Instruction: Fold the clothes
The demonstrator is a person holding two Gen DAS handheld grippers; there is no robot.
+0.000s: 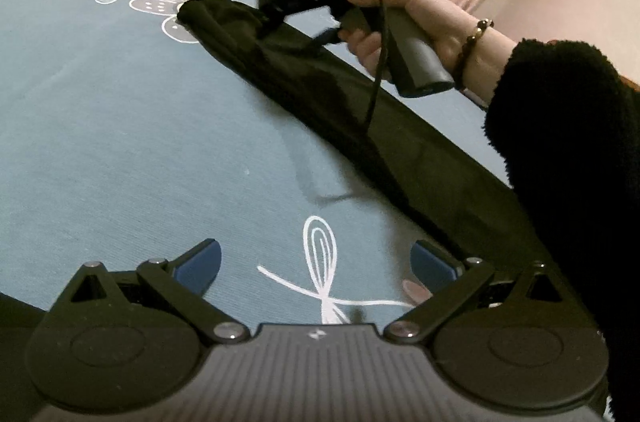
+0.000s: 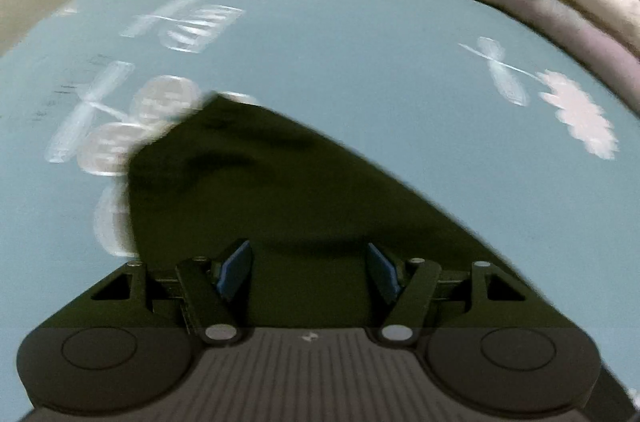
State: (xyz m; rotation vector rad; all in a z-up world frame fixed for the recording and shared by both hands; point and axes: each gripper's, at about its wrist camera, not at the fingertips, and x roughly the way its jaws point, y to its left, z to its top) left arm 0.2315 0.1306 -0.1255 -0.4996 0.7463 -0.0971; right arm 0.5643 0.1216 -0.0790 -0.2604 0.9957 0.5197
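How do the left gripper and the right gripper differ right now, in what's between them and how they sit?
The left gripper has only blue bedsheet between its pads; the right gripper is over the black garment. The left gripper's jaws stand wider than the right gripper's. The left wrist view is sharp, the right wrist view blurred. Both are open, with blue pads, gripping nothing.
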